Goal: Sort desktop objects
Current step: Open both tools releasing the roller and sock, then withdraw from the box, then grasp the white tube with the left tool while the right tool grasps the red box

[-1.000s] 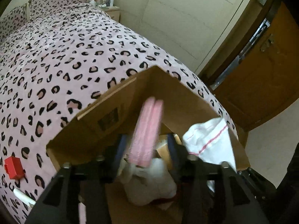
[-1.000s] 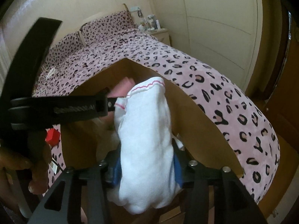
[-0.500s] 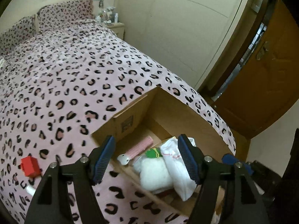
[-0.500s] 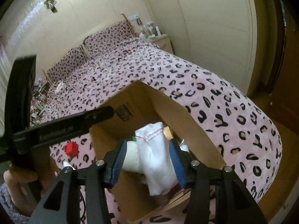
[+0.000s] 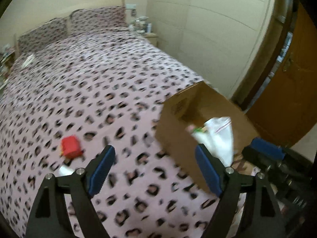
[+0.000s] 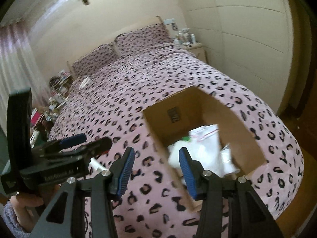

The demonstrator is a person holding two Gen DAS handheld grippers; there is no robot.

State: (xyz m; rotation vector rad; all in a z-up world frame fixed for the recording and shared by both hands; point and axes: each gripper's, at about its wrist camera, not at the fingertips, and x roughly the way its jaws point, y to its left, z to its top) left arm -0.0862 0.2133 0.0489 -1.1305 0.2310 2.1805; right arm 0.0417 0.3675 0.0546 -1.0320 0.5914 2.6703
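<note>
A: Task items, appearance and location?
B: Red block (image 5: 70,145), small and boxy, blurred, lies on the bed (image 5: 95,91) left of the cardboard box (image 5: 178,138). A white tube-like item (image 5: 65,171) lies just beside it, nearer the camera; type unclear.

A: Surroundings?
B: Pink leopard-print cover over the whole bed, two matching pillows (image 6: 122,47) at the headboard, nightstand (image 6: 195,48) with small bottles in the far corner, wooden door (image 5: 293,91) to the right.

A: Box contents?
B: Open-topped; inside, a white cloth with a red stitched line (image 6: 206,136), a white soft lump (image 6: 176,148), and a green bit (image 6: 186,138). Other items blurred.

A: Claws?
B: Left claw (image 5: 152,170) spread wide and empty, over the bed between block and box. Right claw (image 6: 156,170) also spread and empty, at the box's near corner.
</note>
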